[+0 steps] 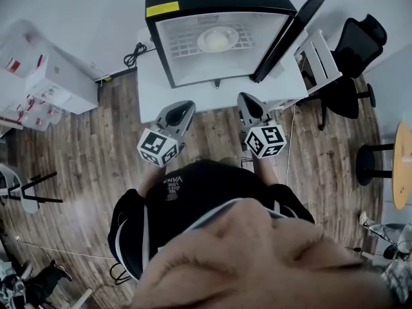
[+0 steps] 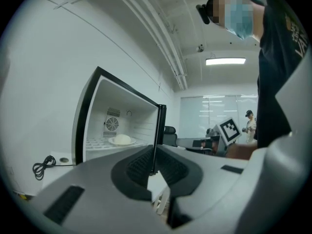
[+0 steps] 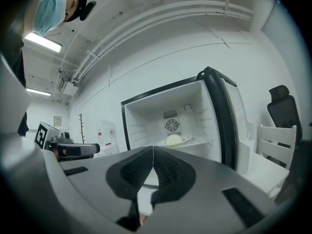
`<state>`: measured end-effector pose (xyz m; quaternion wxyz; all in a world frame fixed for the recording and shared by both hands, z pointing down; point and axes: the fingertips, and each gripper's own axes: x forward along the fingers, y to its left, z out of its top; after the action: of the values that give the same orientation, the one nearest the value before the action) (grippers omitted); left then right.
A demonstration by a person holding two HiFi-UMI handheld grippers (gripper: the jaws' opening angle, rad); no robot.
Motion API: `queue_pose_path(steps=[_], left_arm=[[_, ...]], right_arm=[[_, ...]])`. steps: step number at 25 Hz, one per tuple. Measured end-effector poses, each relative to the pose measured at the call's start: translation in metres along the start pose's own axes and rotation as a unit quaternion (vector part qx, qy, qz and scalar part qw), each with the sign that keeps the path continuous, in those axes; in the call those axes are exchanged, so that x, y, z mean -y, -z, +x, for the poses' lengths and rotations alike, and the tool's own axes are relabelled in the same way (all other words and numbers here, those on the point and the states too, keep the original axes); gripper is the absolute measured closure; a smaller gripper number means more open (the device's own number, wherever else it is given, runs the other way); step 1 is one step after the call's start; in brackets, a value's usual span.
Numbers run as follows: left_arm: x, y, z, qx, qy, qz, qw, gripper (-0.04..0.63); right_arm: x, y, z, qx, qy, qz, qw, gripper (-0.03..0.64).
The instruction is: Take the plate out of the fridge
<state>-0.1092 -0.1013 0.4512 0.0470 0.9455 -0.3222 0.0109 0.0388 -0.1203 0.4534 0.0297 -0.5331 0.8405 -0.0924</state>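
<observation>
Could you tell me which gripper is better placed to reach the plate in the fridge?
Probably the right gripper: its shut jaws point almost straight at the plate in the open fridge; the left gripper, also shut, aims beside it.

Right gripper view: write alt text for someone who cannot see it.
An open fridge stands ahead, a plate with a pale round item on its wire shelf. The right gripper, jaws shut and empty, fills the foreground.

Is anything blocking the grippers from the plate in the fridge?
Nothing visible does. The door is swung open to the right, the plate sits on its shelf, and the left gripper and right gripper, jaws shut, face it from outside.
</observation>
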Motion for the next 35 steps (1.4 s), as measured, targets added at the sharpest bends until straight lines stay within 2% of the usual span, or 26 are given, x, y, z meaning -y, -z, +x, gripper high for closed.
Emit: queue_pose_path(steps=[5, 11, 24, 35], left_arm=[[-0.002, 0.001, 0.004, 0.000, 0.019, 0.002, 0.9998, 0.566], [-0.013, 0.000, 0.015, 0.002, 0.020, 0.000, 0.9998, 0.566], [-0.046, -0.014, 0.063, 0.012, -0.004, 0.006, 0.9999, 0.566], [-0.069, -0.023, 0.110, 0.028, -0.028, -0.012, 0.9991, 0.566]], right_arm=[[-0.004, -0.001, 0.012, 0.002, 0.000, 0.000, 1.000, 0.604], [0.005, -0.004, 0.029, 0.004, -0.002, -0.003, 1.000, 0.604], [0.038, -0.016, 0.082, 0.002, -0.031, -0.003, 0.999, 0.604], [0.070, -0.028, 0.119, -0.002, -0.062, -0.010, 0.998, 0.604]])
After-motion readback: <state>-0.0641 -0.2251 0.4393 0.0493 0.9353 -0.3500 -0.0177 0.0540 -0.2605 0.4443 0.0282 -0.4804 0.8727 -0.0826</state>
